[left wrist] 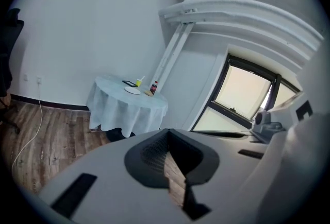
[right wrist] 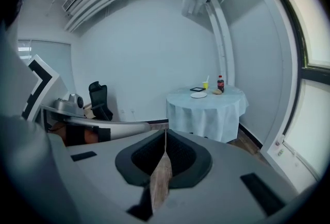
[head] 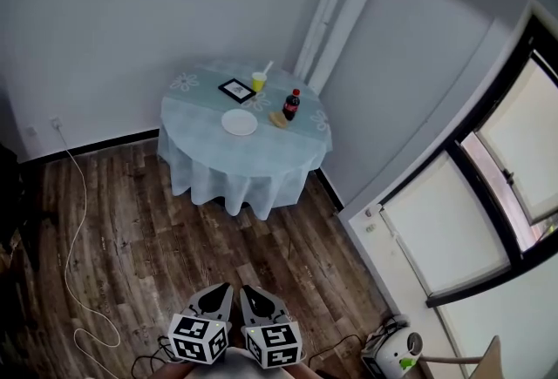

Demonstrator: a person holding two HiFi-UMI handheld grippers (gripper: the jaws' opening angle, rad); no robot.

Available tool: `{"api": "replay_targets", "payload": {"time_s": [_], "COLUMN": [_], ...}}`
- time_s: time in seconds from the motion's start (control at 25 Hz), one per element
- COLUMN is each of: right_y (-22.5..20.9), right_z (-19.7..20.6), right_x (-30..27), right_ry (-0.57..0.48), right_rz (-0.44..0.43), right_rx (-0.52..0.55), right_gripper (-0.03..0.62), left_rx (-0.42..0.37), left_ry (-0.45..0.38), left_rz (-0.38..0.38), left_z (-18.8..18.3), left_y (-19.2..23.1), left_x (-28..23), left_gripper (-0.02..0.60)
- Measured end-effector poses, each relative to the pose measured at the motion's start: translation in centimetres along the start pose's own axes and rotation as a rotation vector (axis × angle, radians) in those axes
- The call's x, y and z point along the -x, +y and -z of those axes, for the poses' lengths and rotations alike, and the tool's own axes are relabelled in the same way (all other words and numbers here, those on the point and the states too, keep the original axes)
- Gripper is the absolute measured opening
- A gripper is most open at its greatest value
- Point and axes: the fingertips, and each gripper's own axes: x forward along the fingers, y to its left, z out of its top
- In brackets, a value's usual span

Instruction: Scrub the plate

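Well short of the table (head: pixel 202 111), we carry left gripper (head: pixel 223 292) and right gripper (head: pixel 249 294) closed, empty, and should close in squarely on the plate (head: pixel 239 122).

A pale blue tablecloth (head: pixel 218 168) with white flowers is carrying a white plate (head: pixel 239 122), a yellow cup (head: pixel 259 81) and a dark bottle (head: pixel 291 105) with red label.

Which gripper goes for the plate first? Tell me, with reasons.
Left, but only barely. The left gripper and right gripper hang side by side, jaws shut and empty, far from the table. The plate lies left of the tan object, which suits the right.
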Motion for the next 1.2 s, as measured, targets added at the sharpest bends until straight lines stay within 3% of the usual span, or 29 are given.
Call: {"api": "replay_targets", "payload": {"time_s": [0.36, 1.2], "right_y": [-5.6, -16.8], "right_z": [-2.5, -8.4], "right_x": [-2.5, -9.8], "right_ry": [0.003, 0.001], "right_rz": [0.027, -0.076], "right_rx": [-0.001, -0.008], "right_gripper": [0.035, 0.035], "left_rx": [-0.011, -0.037], "left_ry": [0.033, 0.059], "left_rz": [-0.024, -0.077], "left_z": [-1.8, -7.4], "left_y": [0.2, -0.1], "left_x": [-4.7, -18.2], "left_gripper": [0.008, 0.008]}}
